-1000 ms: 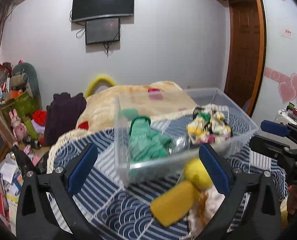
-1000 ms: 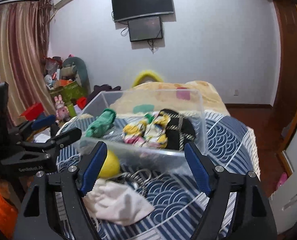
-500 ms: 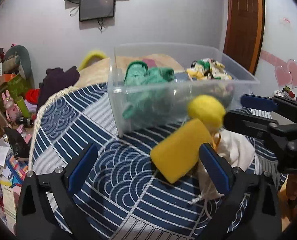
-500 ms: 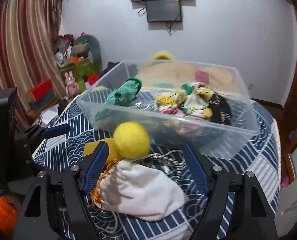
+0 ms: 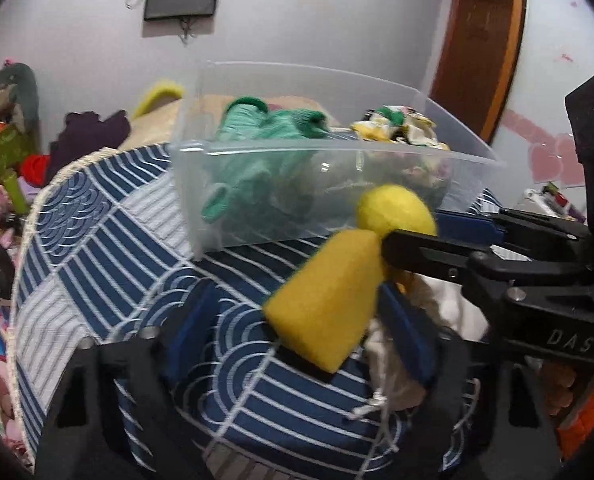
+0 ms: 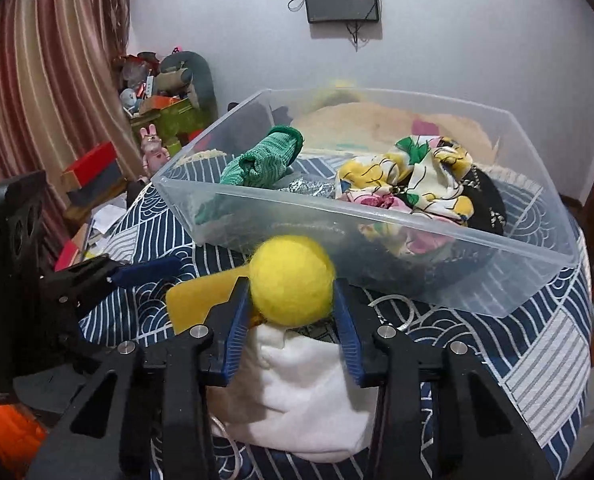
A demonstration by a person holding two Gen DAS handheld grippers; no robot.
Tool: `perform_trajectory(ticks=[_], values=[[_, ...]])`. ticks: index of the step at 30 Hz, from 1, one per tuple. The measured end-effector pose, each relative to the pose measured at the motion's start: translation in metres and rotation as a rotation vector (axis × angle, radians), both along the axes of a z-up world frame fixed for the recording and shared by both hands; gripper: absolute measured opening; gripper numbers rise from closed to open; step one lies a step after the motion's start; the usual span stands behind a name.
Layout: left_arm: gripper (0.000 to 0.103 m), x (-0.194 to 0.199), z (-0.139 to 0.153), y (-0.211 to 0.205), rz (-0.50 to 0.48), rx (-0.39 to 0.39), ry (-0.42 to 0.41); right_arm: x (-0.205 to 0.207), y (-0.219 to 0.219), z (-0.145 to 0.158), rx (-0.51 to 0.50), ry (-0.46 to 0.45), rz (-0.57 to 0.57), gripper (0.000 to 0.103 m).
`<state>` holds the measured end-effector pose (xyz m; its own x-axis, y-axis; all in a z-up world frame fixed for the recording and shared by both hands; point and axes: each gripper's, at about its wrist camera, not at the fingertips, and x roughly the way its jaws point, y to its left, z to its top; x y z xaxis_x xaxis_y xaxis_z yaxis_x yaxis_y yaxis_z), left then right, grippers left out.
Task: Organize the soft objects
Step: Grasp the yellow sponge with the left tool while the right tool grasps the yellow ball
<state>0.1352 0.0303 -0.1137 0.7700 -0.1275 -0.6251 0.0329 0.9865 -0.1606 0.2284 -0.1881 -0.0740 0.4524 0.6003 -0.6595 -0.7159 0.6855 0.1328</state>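
A yellow felt ball [image 6: 291,280] sits between my right gripper's [image 6: 293,316] blue pads, which press its sides; it also shows in the left wrist view [image 5: 395,212]. A yellow sponge [image 5: 327,300] lies on the blue patterned quilt [image 5: 97,248] between my left gripper's [image 5: 297,320] open jaws, not gripped. A white drawstring pouch [image 6: 305,384] lies under the ball. The clear plastic bin [image 6: 377,216] behind holds a green knit item [image 6: 265,160], a floral cloth [image 6: 417,176] and a black item [image 6: 485,196].
Clutter of toys and boxes [image 6: 157,116] stands at the left by the striped curtain [image 6: 37,80]. A wooden door [image 5: 481,40] is at the right. A beige cushion [image 6: 377,120] lies behind the bin.
Both grippers moved down and forward toward the items in front of the bin. My right gripper's jaws closed onto the yellow ball. My left gripper's jaws narrowed around the sponge.
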Motion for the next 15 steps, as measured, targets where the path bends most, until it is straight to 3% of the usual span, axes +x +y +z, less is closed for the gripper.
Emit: perform_trajectory(ticks=[3,4,15], values=[[0.054,-0.001,0.000,-0.006,-0.029,0.001,-0.006,-0.005,-0.001,0.002,-0.005,-0.022,-0.006,0.037],[0.052,-0.002,0.000,-0.007,-0.038,-0.001,-0.008,-0.006,-0.003,0.003,-0.002,-0.026,-0.009,0.037],[0.045,-0.018,0.021,-0.001,0.018,0.021,-0.074,-0.017,-0.031,0.024,0.025,-0.113,-0.059,0.037]])
